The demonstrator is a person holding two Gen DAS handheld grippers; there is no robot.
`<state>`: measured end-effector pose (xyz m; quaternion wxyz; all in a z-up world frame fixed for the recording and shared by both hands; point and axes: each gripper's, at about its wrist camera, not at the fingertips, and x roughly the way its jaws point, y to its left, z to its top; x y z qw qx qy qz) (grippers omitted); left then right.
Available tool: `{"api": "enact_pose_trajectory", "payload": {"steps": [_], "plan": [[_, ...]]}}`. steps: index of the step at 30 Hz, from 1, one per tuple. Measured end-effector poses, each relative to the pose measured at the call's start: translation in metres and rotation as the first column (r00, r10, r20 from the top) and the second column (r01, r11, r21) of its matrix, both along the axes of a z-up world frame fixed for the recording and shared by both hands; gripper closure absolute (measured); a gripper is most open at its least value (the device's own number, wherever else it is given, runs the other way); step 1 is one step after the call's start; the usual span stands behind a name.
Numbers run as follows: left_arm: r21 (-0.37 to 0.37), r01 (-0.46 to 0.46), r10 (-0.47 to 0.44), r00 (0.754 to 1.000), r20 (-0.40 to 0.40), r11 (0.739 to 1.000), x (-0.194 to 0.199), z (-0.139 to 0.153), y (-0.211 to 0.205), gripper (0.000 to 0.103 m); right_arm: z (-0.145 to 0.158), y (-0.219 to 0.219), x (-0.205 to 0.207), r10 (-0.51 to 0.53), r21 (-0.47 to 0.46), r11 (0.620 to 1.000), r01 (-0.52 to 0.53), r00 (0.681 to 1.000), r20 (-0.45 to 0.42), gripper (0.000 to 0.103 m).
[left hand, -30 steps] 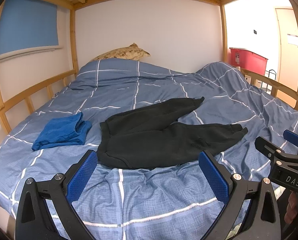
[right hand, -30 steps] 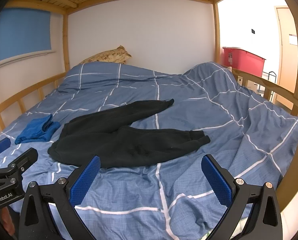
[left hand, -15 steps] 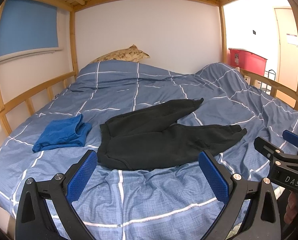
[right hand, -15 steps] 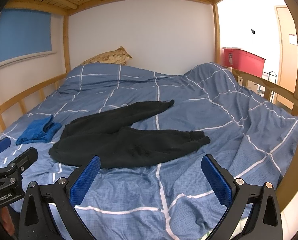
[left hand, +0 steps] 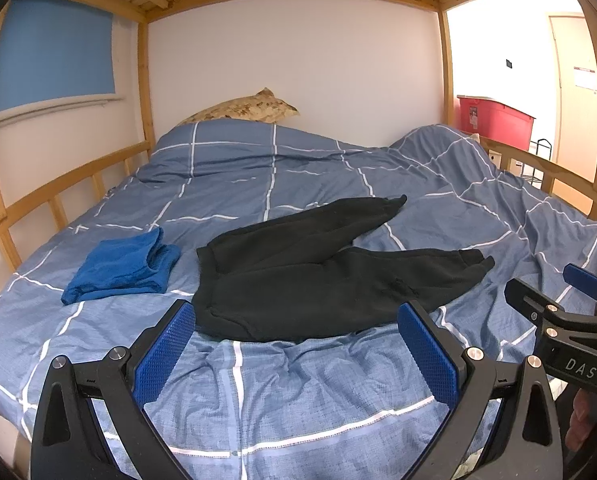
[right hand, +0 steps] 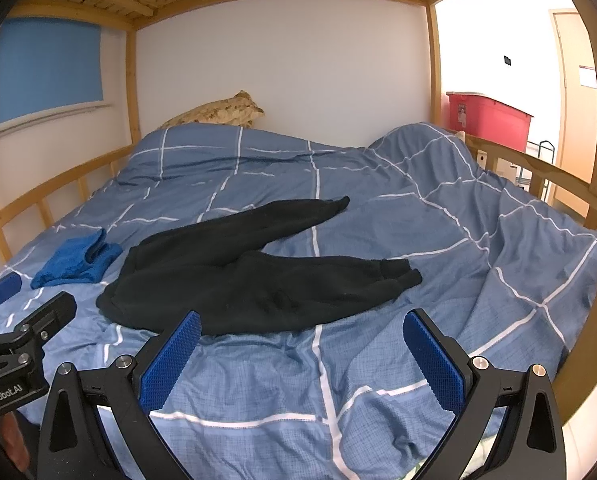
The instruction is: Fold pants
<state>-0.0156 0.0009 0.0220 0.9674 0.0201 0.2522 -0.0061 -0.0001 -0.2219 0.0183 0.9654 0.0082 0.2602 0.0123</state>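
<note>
Black pants (left hand: 318,276) spread unfolded mid-bed on blue checked duvet (left hand: 298,392), 2 legs splayed apart, left gripper (left hand: 296,356) and right gripper (right hand: 298,360) both wide, empty, hovering at near edge

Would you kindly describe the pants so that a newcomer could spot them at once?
On the wooden bunk bed's blue checked duvet, near its front edge, lie the black pants, legs spread toward the right. The only neighbour, a folded blue cloth to their left, is smaller and bright blue.
</note>
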Motion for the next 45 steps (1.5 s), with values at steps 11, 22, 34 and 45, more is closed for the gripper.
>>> {"api": "enact_pose_trajectory", "payload": {"steps": [11,22,34,45], "plan": [[0.044,0.025,-0.026,0.999,0.028,0.999,0.074,0.013,-0.024,0.0,-0.005,-0.011,0.055,0.025,0.009,1.0,-0.025,1.0,0.014,0.0],[0.05,0.149,-0.147,0.988,-0.039,0.988,0.262,0.015,-0.066,0.0,0.013,-0.041,0.227,0.077,-0.054,0.996,-0.075,0.997,0.026,0.001],[0.008,0.162,-0.156,0.956,-0.248,0.987,0.445,-0.051,-0.098,0.0,-0.06,-0.097,0.432,0.029,0.129,0.992,0.0,0.974,-0.225,0.008],[0.003,0.139,-0.13,0.934,-0.334,0.99,0.5,-0.104,-0.114,0.0,-0.132,-0.112,0.521,0.036,0.33,0.938,0.107,0.916,-0.399,0.033]]}}
